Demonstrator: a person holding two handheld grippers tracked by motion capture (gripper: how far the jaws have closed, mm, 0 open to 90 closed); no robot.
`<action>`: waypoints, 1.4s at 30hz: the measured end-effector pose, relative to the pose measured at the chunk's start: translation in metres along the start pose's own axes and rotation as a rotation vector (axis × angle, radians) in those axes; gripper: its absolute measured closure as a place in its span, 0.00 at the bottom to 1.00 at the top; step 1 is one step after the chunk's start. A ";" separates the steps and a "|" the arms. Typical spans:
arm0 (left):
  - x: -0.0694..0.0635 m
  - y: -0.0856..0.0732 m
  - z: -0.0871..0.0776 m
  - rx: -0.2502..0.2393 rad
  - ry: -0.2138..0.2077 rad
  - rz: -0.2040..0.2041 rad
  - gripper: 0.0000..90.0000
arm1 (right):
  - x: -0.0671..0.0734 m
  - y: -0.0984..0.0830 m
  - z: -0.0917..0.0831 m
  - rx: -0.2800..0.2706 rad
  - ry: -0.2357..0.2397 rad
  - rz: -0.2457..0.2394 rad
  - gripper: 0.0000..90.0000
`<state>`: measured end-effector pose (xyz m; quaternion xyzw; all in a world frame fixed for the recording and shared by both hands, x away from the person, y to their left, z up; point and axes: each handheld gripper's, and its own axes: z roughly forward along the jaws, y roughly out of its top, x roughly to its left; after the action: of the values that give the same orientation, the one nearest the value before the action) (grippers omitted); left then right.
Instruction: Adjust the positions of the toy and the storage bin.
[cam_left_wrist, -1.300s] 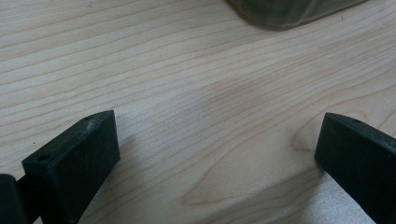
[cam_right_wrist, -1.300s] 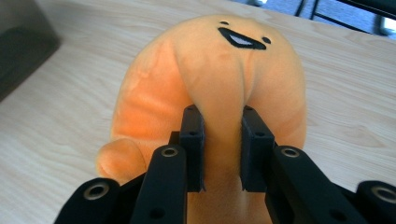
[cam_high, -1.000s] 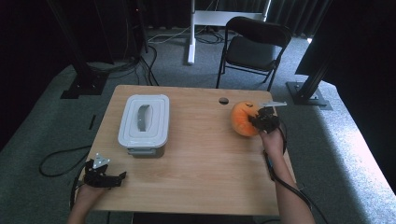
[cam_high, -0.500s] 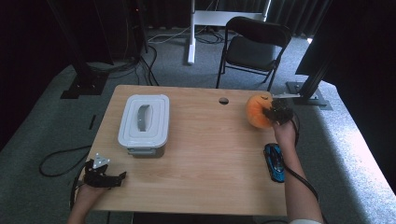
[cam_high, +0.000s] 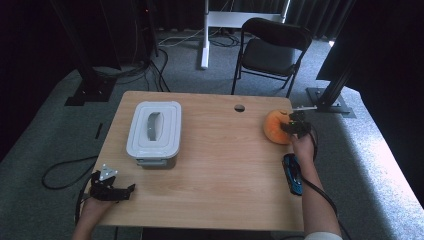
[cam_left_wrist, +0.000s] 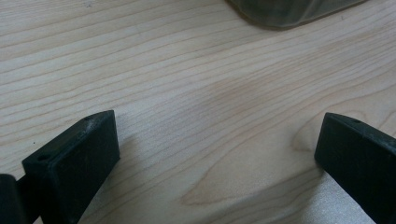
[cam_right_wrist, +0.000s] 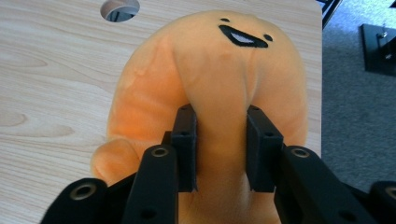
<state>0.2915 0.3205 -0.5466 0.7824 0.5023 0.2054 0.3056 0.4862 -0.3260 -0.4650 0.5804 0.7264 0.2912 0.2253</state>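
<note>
An orange plush toy (cam_high: 274, 129) with a smiling face lies at the table's right edge. My right gripper (cam_high: 296, 125) is on it, and in the right gripper view a fold of the plush toy (cam_right_wrist: 219, 70) sits squeezed between the two pads of the right gripper (cam_right_wrist: 219, 149). These jaws have just been opening a little, with the plush still pinched between them. My left gripper (cam_high: 122, 191) rests at the front left corner of the table. In its own view the left gripper (cam_left_wrist: 217, 140) stands open over bare wood.
A white lidded container (cam_high: 153, 127) with a grey handle stands on the table's left half; its corner (cam_left_wrist: 289, 9) shows ahead of the left jaws. A blue object (cam_high: 294, 176) lies by the right forearm. A cable hole (cam_high: 239, 107) is near the far edge, a chair (cam_high: 272, 50) beyond.
The right gripper carried the plush toy rightward toward the table's right edge and then lowered it. The blue object under the right forearm came into sight. The left gripper stayed put.
</note>
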 end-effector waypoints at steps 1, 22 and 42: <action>0.000 0.000 0.000 0.000 0.000 0.000 0.00 | -0.001 0.000 0.000 0.001 0.005 0.001 0.73; 0.005 0.003 -0.004 -0.026 0.040 -0.062 0.00 | 0.019 0.005 -0.028 -0.089 0.070 -0.026 0.15; 0.033 0.025 0.010 -0.038 0.097 -0.062 0.00 | 0.124 0.004 -0.010 -0.176 0.232 -0.149 0.14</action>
<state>0.3281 0.3402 -0.5365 0.7497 0.5365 0.2430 0.3018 0.4543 -0.2064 -0.4536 0.4655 0.7600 0.4014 0.2109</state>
